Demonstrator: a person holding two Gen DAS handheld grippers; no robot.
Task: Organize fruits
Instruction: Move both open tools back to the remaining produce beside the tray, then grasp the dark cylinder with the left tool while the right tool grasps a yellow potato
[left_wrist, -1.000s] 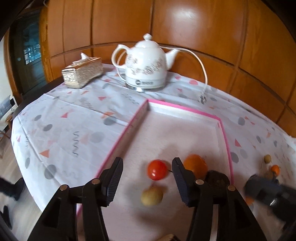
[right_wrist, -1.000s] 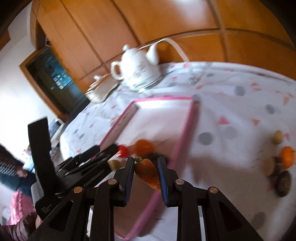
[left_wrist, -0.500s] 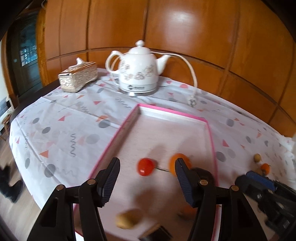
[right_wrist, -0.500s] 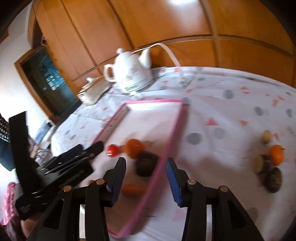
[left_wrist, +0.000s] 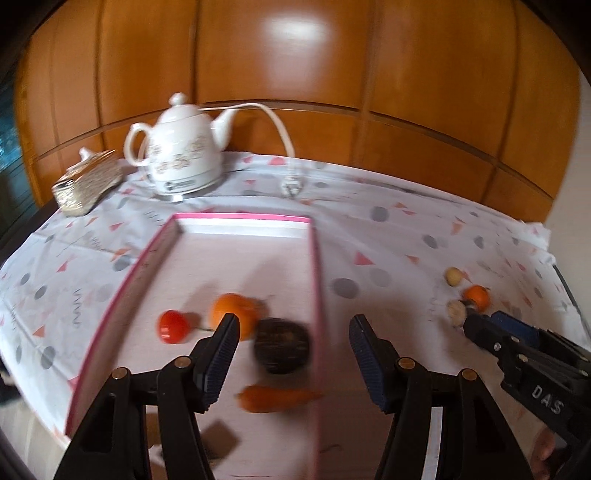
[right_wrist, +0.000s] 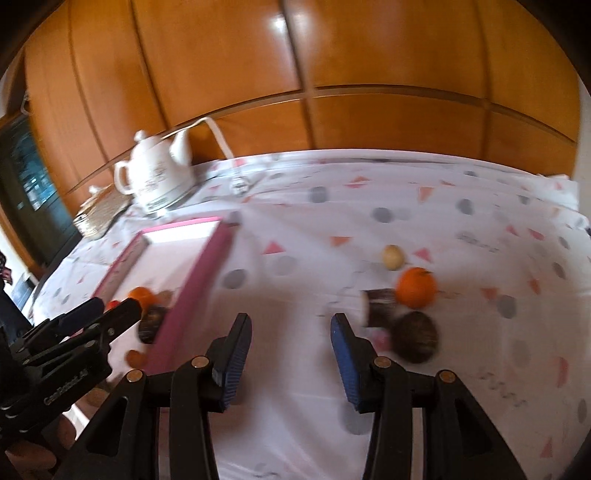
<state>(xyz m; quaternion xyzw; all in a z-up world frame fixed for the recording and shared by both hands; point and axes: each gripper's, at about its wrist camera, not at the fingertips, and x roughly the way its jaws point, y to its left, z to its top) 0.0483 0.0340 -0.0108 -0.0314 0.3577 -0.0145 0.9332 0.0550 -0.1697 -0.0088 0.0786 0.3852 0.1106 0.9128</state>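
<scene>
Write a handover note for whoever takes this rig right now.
Left tool: open, empty, above the pink tray.
Right tool: open, empty, over the tablecloth, near the loose pile.
Done: tray holds a tomato, an orange, a dark round fruit and a carrot.
Left: outside the tray lie a second orange, a pale small fruit, a dark round one and a cut dark piece. Move these into the tray.

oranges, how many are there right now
2: one orange lies inside the pink tray, the other orange sits on the tablecloth outside it. More may be hidden.
</scene>
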